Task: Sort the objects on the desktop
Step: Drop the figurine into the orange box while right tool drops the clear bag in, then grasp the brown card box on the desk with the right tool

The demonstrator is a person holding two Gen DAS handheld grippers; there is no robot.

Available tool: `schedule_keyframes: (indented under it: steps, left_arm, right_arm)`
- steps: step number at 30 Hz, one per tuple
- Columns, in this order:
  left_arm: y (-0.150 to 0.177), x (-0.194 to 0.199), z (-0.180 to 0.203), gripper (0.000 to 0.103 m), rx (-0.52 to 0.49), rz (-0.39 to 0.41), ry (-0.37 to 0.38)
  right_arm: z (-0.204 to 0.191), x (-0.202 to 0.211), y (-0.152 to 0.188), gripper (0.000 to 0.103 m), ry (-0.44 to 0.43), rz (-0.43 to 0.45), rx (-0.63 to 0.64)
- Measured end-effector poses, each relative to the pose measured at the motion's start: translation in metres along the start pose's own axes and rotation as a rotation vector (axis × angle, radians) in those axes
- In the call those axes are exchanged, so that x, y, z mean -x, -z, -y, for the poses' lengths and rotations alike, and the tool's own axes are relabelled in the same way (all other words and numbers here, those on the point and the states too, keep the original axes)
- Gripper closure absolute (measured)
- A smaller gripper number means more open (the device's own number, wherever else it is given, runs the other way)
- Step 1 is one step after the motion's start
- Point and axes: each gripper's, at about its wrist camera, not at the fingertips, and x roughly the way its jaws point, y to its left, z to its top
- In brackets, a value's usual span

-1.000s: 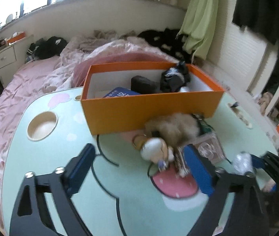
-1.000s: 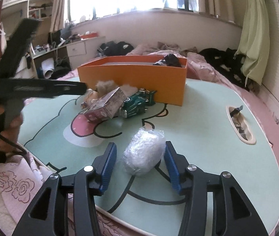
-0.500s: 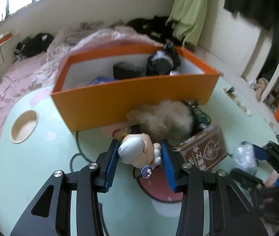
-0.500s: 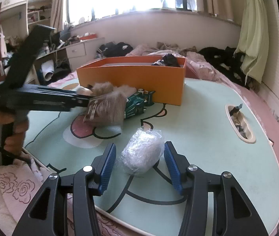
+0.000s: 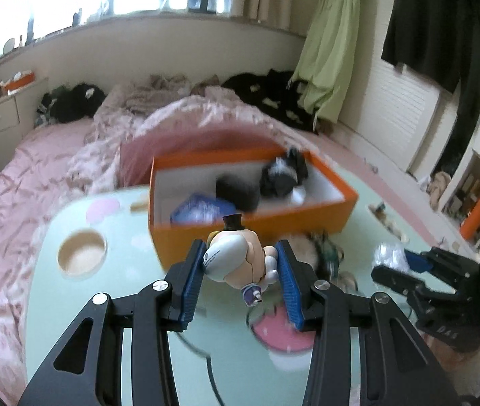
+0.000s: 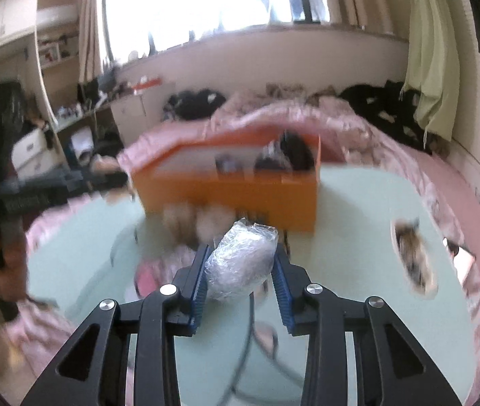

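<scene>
The left tongs [image 5: 240, 267] are clamped on a small white figurine [image 5: 236, 258], held above the tabletop [image 5: 104, 338]. The right tongs [image 6: 240, 264] are closing, pads pressing a plastic-wrapped bundle [image 6: 241, 260]. Beyond both, near the tabletop's far edge, the orange box [image 5: 257, 223] holds a blue packet [image 5: 199, 209], a dark lump [image 5: 238, 189] and a black-and-white item [image 5: 284, 176].

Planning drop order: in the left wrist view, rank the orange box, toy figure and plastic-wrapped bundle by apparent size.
1. orange box
2. toy figure, though enlarged by nearness to the camera
3. plastic-wrapped bundle, smallest, but it is farther away, so its true size is unsure
</scene>
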Motion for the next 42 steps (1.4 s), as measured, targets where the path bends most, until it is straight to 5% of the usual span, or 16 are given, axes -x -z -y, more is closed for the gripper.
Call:
schedule_keyframes:
  steps: [7, 8, 10, 12, 15, 23, 29, 35, 42]
  left_arm:
    - [-0.047, -0.044, 0.0, 0.058, -0.002, 0.013, -0.033]
    - [-0.049, -0.056, -0.001, 0.042, 0.002, -0.006, -0.049]
    - [-0.045, -0.086, -0.009, 0.031, 0.033, -0.092, -0.141]
    - [-0.032, -0.102, -0.019, 0.031, 0.072, -0.151, -0.116]
    - [-0.019, -0.1, -0.023, 0.03, 0.067, -0.089, -0.091]
    - [-0.012, -0.089, -0.026, 0.029, 0.086, -0.065, -0.073]
    - [-0.013, -0.04, -0.022, 0.028, 0.063, 0.016, -0.026]
    - [0.031, -0.007, -0.016, 0.024, -0.014, -0.065, -0.013]
    - [0.081, -0.015, -0.011, 0.024, -0.001, -0.189, 0.005]
  right_arm:
    - [-0.002, -0.042, -0.077, 0.064, 0.033, 0.046, -0.03]
    - [0.001, -0.053, -0.084, 0.055, 0.051, 0.041, -0.045]
    - [0.009, -0.079, -0.088, 0.021, 0.118, -0.04, -0.078]
    - [0.019, -0.101, -0.08, 0.024, 0.145, -0.138, -0.096]
    - [0.007, -0.101, -0.066, 0.026, 0.183, -0.101, 0.026]
    - [0.013, -0.097, -0.057, 0.026, 0.168, -0.077, 0.016]
    - [0.003, -0.051, -0.05, 0.026, 0.039, -0.025, -0.012]
    - [-0.019, -0.019, -0.005, 0.025, -0.022, -0.068, 0.122]
    - [-0.026, -0.016, 0.05, 0.019, -0.055, -0.167, 0.181]
